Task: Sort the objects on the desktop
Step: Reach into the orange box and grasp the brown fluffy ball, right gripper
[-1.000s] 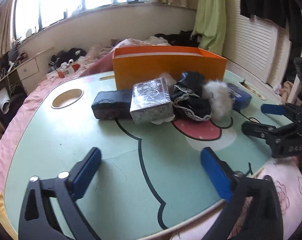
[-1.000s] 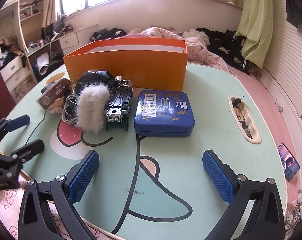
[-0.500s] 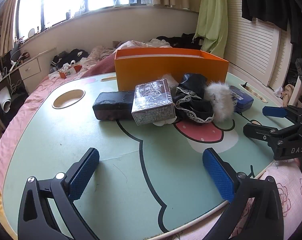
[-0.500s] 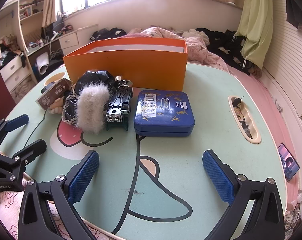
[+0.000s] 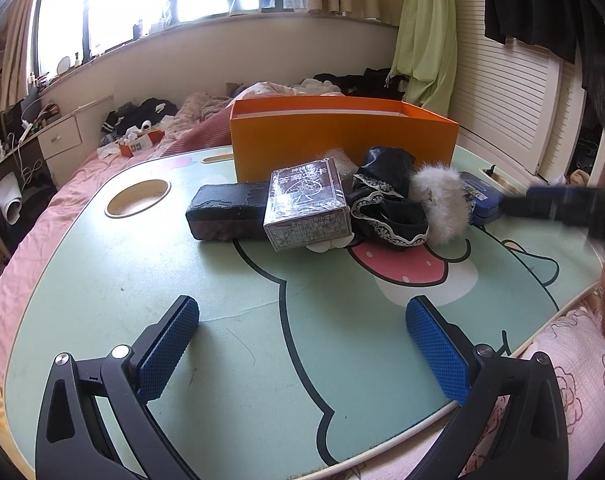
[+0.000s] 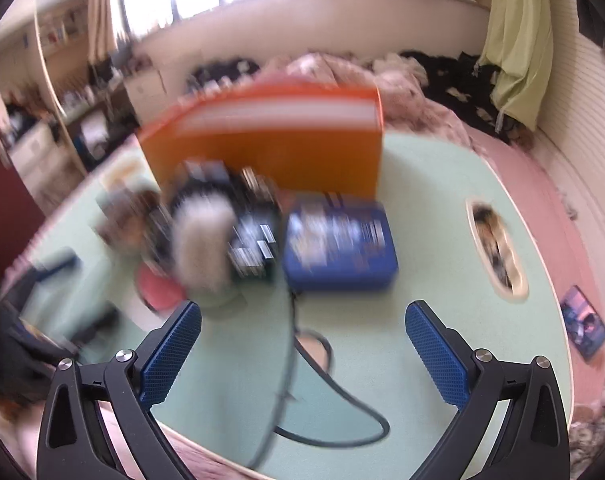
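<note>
Black case [image 5: 226, 216], silvery card box [image 5: 306, 208], fur-trimmed black cloth [image 5: 398, 204] and blue tin [image 6: 338, 248] cluster before the orange box [image 5: 342, 136]

One orange box [image 5: 342, 140] stands at the far side of the surface [image 5: 142, 280]. In front of it lies one cluster of loose things: one long black case [image 5: 226, 216] on the left, one silver-wrapped card box [image 5: 306, 208] beside it, one black lace-trimmed cloth [image 5: 386, 200], one white fur puff [image 5: 442, 204], and one blue tin [image 6: 338, 252] on the right. The right wrist view, though blurred, adds one dark metallic item [image 6: 254, 240] between the puff and the tin. The surface has two cut-outs: one round [image 5: 138, 198] at the far left, one oval [image 6: 496, 248] on the right. Two claws are counted, the left claw [image 5: 302, 352] and the right claw [image 6: 302, 356], each with two blue pads.
</note>
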Tool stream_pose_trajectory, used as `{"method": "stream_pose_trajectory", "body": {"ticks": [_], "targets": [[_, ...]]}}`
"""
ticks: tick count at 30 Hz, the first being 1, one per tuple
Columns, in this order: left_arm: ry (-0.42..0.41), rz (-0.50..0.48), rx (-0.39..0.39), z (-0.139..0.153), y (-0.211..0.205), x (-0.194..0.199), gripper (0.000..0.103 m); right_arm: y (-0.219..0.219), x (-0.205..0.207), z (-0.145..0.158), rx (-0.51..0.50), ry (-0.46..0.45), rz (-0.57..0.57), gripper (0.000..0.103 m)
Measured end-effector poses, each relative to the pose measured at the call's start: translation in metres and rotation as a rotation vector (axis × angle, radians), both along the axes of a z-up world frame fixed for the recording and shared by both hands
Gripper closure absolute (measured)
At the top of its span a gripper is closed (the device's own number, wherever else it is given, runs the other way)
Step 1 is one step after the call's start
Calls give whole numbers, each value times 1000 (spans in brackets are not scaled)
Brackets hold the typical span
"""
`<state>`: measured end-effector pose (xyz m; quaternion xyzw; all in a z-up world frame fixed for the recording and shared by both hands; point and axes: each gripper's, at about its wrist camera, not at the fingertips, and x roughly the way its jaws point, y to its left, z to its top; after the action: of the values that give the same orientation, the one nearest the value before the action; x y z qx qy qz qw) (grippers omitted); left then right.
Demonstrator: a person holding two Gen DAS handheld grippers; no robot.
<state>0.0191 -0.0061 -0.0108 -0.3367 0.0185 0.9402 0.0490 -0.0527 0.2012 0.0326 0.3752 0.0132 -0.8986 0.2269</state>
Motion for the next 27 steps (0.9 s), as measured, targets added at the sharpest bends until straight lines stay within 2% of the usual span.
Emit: {"method": "stream_pose_trajectory", "body": {"ticks": [2, 5, 8, 11, 15, 20, 23, 27], "targets": [[1, 1, 0, 0, 0, 0, 0, -4, -7, 23, -25, 32, 1, 0], [1, 2, 0, 0, -1, 0, 0, -23, -29, 53, 16, 69, -28, 0], [2, 2, 1, 0, -1, 0, 0, -47, -48, 62, 50, 51, -20, 0], [3, 2, 2, 1, -1, 0, 0, -69, -66, 59, 69, 17, -5, 0], [8, 4, 3, 2, -2, 0, 0, -92, -91, 43, 58, -86, 9, 0], [12, 6, 5, 0, -3, 1, 0, -103, -102, 27, 95, -120, -20, 0], [13, 8, 5, 0, -3, 1, 0, -107, -104, 26, 113, -104, -21, 0], [14, 10, 6, -1, -3, 1, 0, -110, -119, 39, 48, -150, 29, 0]]}}
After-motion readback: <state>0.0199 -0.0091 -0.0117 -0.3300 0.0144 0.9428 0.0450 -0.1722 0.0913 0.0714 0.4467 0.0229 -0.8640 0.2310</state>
